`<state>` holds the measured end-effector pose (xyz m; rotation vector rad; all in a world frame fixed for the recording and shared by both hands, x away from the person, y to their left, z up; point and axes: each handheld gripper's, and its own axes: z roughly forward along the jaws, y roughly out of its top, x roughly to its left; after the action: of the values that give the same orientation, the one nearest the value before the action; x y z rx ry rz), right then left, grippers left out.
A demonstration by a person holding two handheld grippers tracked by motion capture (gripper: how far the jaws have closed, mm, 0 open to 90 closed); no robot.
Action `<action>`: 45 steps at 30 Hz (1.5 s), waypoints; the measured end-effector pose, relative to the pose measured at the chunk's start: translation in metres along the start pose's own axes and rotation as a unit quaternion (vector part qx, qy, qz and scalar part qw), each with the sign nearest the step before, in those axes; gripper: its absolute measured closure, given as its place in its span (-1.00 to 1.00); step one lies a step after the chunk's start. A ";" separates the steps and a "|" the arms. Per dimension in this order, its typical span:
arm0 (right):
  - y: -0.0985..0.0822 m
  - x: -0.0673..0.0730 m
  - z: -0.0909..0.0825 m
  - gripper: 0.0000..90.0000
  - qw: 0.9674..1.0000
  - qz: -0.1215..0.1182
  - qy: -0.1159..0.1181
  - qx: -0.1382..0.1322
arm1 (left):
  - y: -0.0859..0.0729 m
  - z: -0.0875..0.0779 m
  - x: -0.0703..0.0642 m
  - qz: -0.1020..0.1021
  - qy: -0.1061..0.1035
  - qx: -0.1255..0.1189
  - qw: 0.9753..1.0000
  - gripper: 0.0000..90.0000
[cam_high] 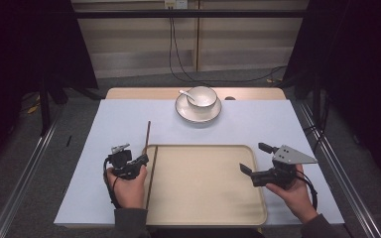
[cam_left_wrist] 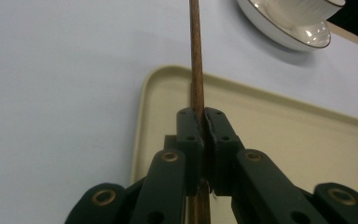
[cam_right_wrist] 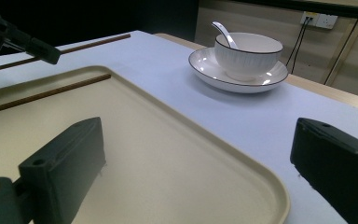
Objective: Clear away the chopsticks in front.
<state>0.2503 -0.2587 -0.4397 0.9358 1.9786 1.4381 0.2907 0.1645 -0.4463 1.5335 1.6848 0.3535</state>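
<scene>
Left hand (cam_high: 127, 188): nearest the high camera, at 7 o'clock on the table, carrying the left gripper (cam_high: 140, 159).
Left gripper: jaws pinched narrow onto a thin brown wooden chopstick (cam_left_wrist: 196, 56); in the left gripper view the stick runs straight up between the two pads.
Held chopstick: its tip points toward 12 o'clock, past the tray's left far corner and above the pale blue table mat (cam_high: 119, 124).
Second brown wooden chopstick (cam_high: 152, 173): lies inside the tray along its left rim, just beside the left gripper.
Beige rectangular plastic tray (cam_high: 203, 198): at 6 o'clock on the mat, between the two hands.
Right gripper (cam_high: 253, 158): at 4 o'clock, over the tray's right edge, jaws spread wide with nothing between them.
White ribbed ceramic bowl (cam_high: 202, 96): at 12 o'clock, standing on a white dark-rimmed saucer (cam_high: 198, 114), well apart from the tray.
White ceramic spoon (cam_right_wrist: 223, 31): rests in the bowl, handle leaning over its left rim.
</scene>
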 end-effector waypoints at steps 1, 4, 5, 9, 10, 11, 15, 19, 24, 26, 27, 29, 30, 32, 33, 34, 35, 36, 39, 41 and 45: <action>0.000 0.000 0.000 -0.94 1.000 -0.002 0.001 -0.001 | -0.003 -0.001 0.000 -0.004 -0.002 0.000 1.000 0.90; 0.000 0.000 0.000 -0.94 1.000 -0.003 0.002 0.001 | -0.010 -0.003 0.001 -0.005 -0.001 0.004 1.000 0.90; 0.000 0.000 0.000 -0.94 1.000 -0.002 0.000 0.001 | -0.012 -0.003 0.000 -0.007 -0.007 0.005 1.000 0.90; 0.000 0.000 -0.001 -0.94 1.000 -0.002 0.002 0.003 | -0.015 -0.008 -0.001 -0.010 -0.014 0.005 1.000 0.90; -0.001 0.001 0.000 -0.94 1.000 0.000 0.002 0.002 | -0.016 -0.009 -0.001 -0.005 -0.007 0.003 1.000 0.90; 0.000 0.001 0.000 -0.94 1.000 0.000 0.003 0.002 | -0.017 -0.010 -0.001 -0.011 -0.006 0.001 1.000 0.90; 0.001 0.002 0.000 -0.94 1.000 -0.002 0.012 0.003 | -0.023 -0.016 0.003 -0.019 -0.009 -0.001 1.000 0.90; 0.000 0.003 -0.001 -0.94 1.000 -0.001 0.008 0.001 | -0.031 -0.022 0.004 -0.018 -0.007 0.004 1.000 0.90; 0.001 0.002 -0.001 -0.94 1.000 -0.002 0.012 0.002 | -0.043 -0.025 0.004 -0.016 -0.002 0.016 1.000 0.90; 0.001 0.002 -0.001 -0.94 1.000 -0.003 0.014 0.003 | -0.045 -0.025 0.003 -0.010 -0.005 0.021 1.000 0.90; 0.001 0.003 -0.001 -0.94 1.000 0.000 0.012 0.001 | -0.047 -0.026 0.003 -0.005 -0.002 0.023 1.000 0.90; 0.001 0.003 -0.002 -0.93 1.000 -0.005 0.009 0.003 | -0.049 -0.026 0.001 -0.008 0.003 0.025 1.000 0.90; 0.001 0.003 -0.002 -0.93 1.000 -0.007 0.010 0.000 | -0.051 -0.026 0.002 -0.001 -0.004 0.027 1.000 0.90; 0.001 0.004 -0.002 -0.93 1.000 -0.005 0.011 0.002 | -0.053 -0.028 0.003 0.000 -0.002 0.028 1.000 0.90; 0.001 0.003 -0.003 -0.93 1.000 -0.007 0.013 0.005 | -0.053 -0.029 0.002 -0.003 -0.003 0.032 0.999 0.90; 0.001 0.003 -0.003 -0.93 1.000 -0.004 0.016 0.007 | -0.054 -0.029 0.003 -0.003 -0.003 0.031 1.000 0.90; 0.000 0.003 -0.002 -0.93 1.000 -0.007 0.015 0.004 | -0.054 -0.028 0.004 0.001 0.001 0.033 0.999 0.89; 0.000 0.003 -0.002 -0.93 1.000 -0.006 0.014 0.006 | -0.054 -0.026 0.004 0.002 0.007 0.036 0.999 0.89; 0.001 0.003 -0.001 -0.93 1.000 -0.007 0.014 0.007 | -0.055 -0.022 0.006 -0.003 0.005 0.046 0.999 0.88; 0.001 0.003 -0.001 -0.93 1.000 -0.004 0.013 0.003 | -0.054 -0.022 0.006 0.005 0.007 0.046 0.999 0.88; 0.001 0.003 0.001 -0.93 1.000 -0.007 0.019 0.007 | -0.053 -0.022 0.006 0.005 0.009 0.040 0.999 0.70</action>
<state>0.2494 -0.2555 -0.4389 0.9051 2.0223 1.4465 0.2389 0.1650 -0.4706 1.6011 1.7237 0.3096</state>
